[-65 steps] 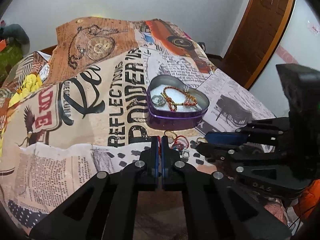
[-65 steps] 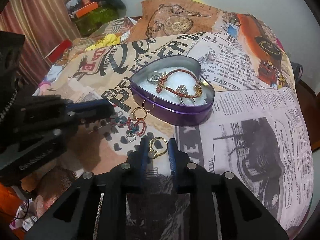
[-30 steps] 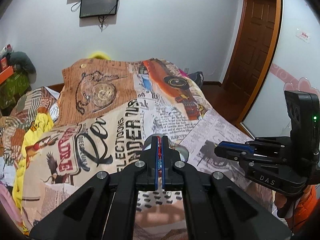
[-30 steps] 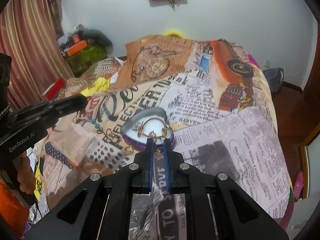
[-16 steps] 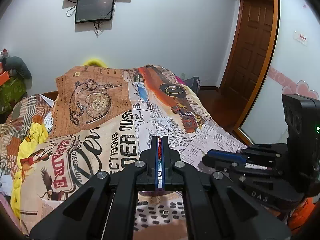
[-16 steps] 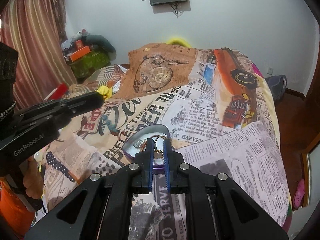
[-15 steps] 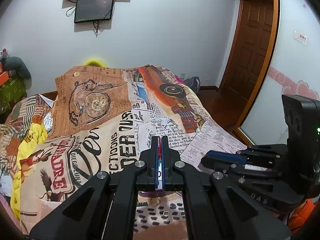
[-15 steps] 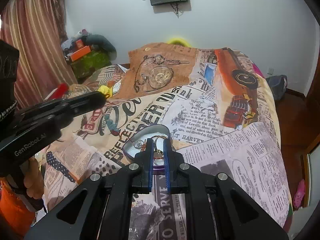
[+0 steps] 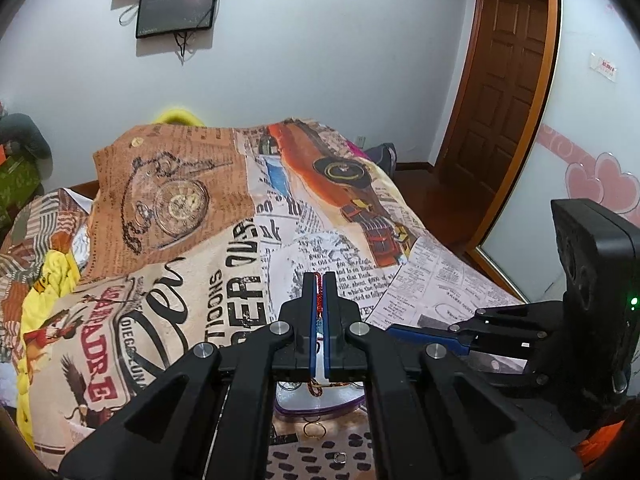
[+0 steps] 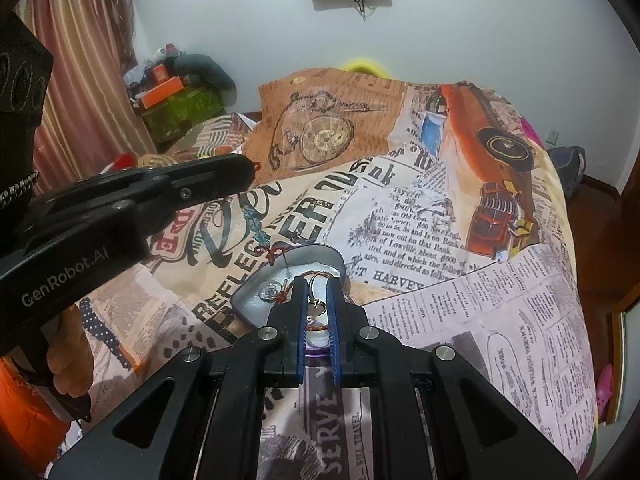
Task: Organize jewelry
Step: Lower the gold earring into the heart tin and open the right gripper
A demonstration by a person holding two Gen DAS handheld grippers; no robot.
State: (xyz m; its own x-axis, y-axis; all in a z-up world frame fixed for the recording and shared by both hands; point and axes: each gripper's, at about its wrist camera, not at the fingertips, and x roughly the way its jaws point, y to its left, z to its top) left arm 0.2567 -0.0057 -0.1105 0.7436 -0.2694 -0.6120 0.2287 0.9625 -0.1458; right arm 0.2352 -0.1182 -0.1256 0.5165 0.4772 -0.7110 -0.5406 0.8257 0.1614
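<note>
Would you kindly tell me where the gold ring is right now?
In the right wrist view, the gold ring is pinched in the right gripper, hanging just above the heart-shaped tin.

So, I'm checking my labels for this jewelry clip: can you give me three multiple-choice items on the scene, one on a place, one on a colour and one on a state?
1. Relative to the heart-shaped tin, where does the loose gold ring lie?
A inside it
B outside it, on the bedspread
C on the floor

2. What colour is the tin's outer wall?
A purple
B green
C white

3. The left gripper is:
A wide open
B shut on nothing
C shut on the beaded cord bracelet

Answers:
1. B, the ring rests on the fabric just in front of the tin.
2. A, the tin's visible edge is purple.
3. C, the cord runs between the fingers and dangles below them.
</note>
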